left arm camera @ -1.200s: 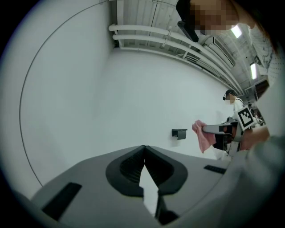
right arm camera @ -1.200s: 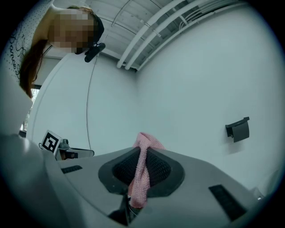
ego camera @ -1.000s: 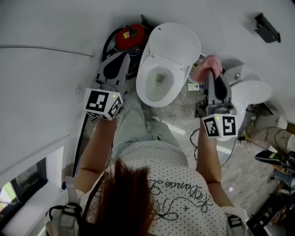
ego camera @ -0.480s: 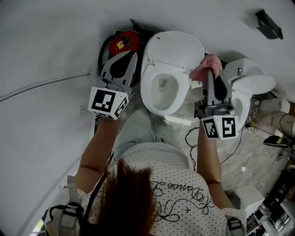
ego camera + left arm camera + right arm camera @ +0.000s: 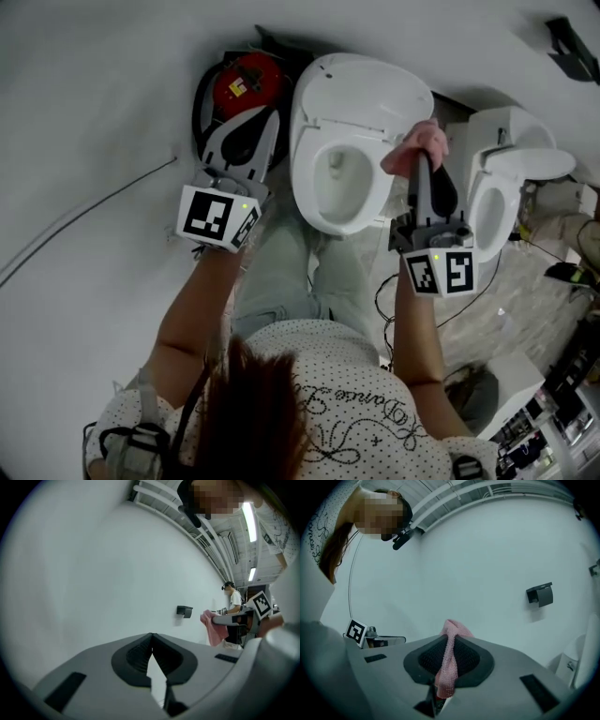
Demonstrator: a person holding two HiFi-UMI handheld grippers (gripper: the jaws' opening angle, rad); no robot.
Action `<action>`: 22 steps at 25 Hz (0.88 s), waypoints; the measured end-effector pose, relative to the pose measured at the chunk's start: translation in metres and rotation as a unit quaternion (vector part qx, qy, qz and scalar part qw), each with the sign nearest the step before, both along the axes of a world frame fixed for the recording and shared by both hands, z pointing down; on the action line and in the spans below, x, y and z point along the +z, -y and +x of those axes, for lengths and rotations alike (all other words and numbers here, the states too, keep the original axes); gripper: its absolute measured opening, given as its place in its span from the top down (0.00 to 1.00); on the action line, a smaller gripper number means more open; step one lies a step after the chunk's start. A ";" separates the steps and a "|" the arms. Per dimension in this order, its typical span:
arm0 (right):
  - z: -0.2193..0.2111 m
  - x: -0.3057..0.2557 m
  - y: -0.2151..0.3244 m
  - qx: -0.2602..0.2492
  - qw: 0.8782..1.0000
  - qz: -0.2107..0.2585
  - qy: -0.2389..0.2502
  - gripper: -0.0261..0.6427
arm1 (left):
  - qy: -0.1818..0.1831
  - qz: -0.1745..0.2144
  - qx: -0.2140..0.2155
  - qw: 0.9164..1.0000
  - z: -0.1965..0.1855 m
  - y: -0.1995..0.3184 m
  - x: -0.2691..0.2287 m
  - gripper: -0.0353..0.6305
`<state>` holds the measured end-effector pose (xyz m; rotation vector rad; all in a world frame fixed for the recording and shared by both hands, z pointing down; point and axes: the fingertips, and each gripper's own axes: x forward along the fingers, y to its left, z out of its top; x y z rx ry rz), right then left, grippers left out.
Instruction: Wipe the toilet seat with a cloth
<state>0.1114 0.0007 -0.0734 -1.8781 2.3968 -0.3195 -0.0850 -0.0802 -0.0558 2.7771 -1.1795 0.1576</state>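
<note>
Cloth [image 5: 422, 142]: pink, open-knit mesh, bunched into a soft wad. It's pinched in the right claw [image 5: 419, 161], whose ribbed black pads are clamped on it. In the right gripper view a twisted strip of it runs down between the pads and a puff sticks out past the tips.

From the head view the wad sits at the right edge of the toilet seat [image 5: 342, 225], near the hinge end. I can't tell whether it's touching.

The seat is a glossy white oval ring lying down on the bowl. The lid [image 5: 370, 84] is up, smooth and rounded.

Left claw [image 5: 267, 120]: grey plastic shell, jaw tips together, nothing between them. It's held off the left side of the bowl, over a round red canister [image 5: 246, 77] ringed by black hose.

A second white toilet [image 5: 502, 187] is just right of the right gripper, also with its lid up.

The walls are plain matte white, with a boxy black wall holder [image 5: 540, 595] mounted on one. The floor [image 5: 525, 309] is grey marbled tile with cables trailing across it.
</note>
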 end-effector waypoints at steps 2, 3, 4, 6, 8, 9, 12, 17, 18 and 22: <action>-0.001 0.013 0.007 -0.009 1.000 -0.009 0.003 0.89 | -0.001 -0.006 -0.010 1.000 0.001 0.006 0.011 0.94; -0.001 0.020 0.010 -0.015 1.000 -0.012 0.004 0.89 | -0.001 -0.008 -0.016 1.000 0.001 0.008 0.017 0.94; -0.001 0.027 0.013 -0.021 1.000 -0.015 0.005 0.89 | 0.000 -0.011 -0.022 1.000 0.002 0.010 0.024 0.94; -0.002 0.045 0.021 -0.035 0.999 -0.023 0.011 0.89 | 0.001 -0.016 -0.034 0.999 0.002 0.014 0.040 0.94; -0.003 0.065 0.029 -0.050 0.998 -0.034 0.016 0.89 | -0.002 -0.018 -0.048 0.999 0.003 0.018 0.054 0.94; -0.003 0.075 0.033 -0.058 0.997 -0.041 0.018 0.89 | -0.004 -0.020 -0.056 0.998 0.004 0.019 0.060 0.94; -0.006 0.107 0.042 -0.078 0.995 -0.057 0.022 0.89 | -0.015 -0.033 -0.080 0.996 0.005 0.025 0.084 0.94; -0.021 0.172 0.055 -0.107 0.991 -0.081 0.030 0.89 | -0.029 -0.062 -0.105 0.992 0.001 0.026 0.143 0.94; -0.022 0.184 0.059 -0.109 0.990 -0.083 0.032 0.89 | -0.037 -0.067 -0.107 0.991 0.001 0.027 0.155 0.94; -0.028 0.234 0.075 -0.111 0.988 -0.098 0.037 0.89 | -0.043 -0.079 -0.112 0.990 0.004 0.033 0.201 0.94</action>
